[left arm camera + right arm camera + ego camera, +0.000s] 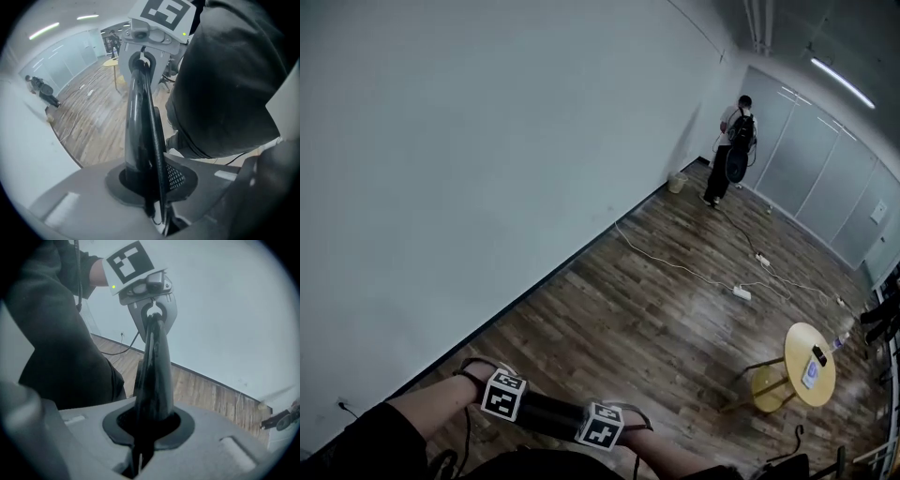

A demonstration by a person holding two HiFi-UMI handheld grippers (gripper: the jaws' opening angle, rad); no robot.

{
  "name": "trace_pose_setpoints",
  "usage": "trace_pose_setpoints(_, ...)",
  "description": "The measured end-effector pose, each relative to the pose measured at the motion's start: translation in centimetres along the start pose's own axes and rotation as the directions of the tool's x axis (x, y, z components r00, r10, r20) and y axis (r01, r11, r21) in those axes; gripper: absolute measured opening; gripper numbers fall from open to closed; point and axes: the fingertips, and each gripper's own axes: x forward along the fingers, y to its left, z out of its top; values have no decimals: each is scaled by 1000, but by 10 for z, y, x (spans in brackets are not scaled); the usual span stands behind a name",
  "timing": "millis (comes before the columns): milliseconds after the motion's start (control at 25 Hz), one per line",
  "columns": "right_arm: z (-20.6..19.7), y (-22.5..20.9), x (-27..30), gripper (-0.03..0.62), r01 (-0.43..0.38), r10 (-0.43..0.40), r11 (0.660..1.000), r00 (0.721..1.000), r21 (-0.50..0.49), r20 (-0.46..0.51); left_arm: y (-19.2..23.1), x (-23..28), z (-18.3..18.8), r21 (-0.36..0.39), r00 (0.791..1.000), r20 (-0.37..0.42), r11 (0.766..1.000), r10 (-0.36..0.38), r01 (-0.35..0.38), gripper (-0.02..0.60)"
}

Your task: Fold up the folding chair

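both grippers sit at 6 o'clock in the head view, the left gripper (503, 394) toward 7 and the right gripper (600, 427) just beside it. the folding chair (548, 412) is there too, seen only as a black tube (140, 117) spanning between them. each gripper is clenched on that tube, which runs from its own closed jaws straight to the other gripper. the rest of the chair is out of sight. the wood floor (656, 309) stretches toward 1 o'clock, where a person (736, 150) with a backpack stands near the white wall (487, 141). a round yellow table (811, 361) stands at 4 o'clock, and a white cable (675, 262) crosses the floor.
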Motion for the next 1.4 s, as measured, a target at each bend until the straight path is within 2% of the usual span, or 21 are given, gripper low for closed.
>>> trace_pose_setpoints(160,54,-18,20,44,-41,42,994,999,-105,9,1,-19,-54,-113,999,-15,993,43,-44,54)
trace_pose_setpoints(320,101,-33,34,43,-71,77,974,997,-216,20,0,-33,-98,-225,996,-33,970,86,-91,54)
trace_pose_setpoints(440,131,-45,46,44,-99,110,951,994,-293,19,0,-41,-126,-305,993,-46,945,106,-116,54)
trace_pose_setpoints(600,164,-57,63,44,-154,171,905,985,-397,8,-3,-46,-158,-418,992,-51,899,119,-129,54)
trace_pose_setpoints(720,182,-64,75,44,-200,222,857,975,-475,-10,-6,-46,-174,-503,991,-55,854,121,-132,54)
trace_pose_setpoints(840,196,-73,86,44,-246,274,802,961,-545,-29,-5,-45,-187,-586,991,-60,800,119,-132,54)
trace_pose_setpoints(1080,227,-95,106,44,-315,351,677,933,-665,-83,0,-44,-213,-733,989,-63,666,135,-138,52)
trace_pose_setpoints(1160,241,-97,115,44,-326,359,645,928,-691,-103,-2,-44,-226,-764,987,-62,629,147,-142,52)
trace_pose_setpoints(1280,261,-102,125,44,-336,361,604,924,-722,-129,-3,-47,-245,-799,984,-63,583,168,-151,52)
trace_pose_setpoints(1400,275,-108,130,44,-333,353,571,925,-750,-142,-1,-50,-257,-819,980,-70,549,189,-164,51)
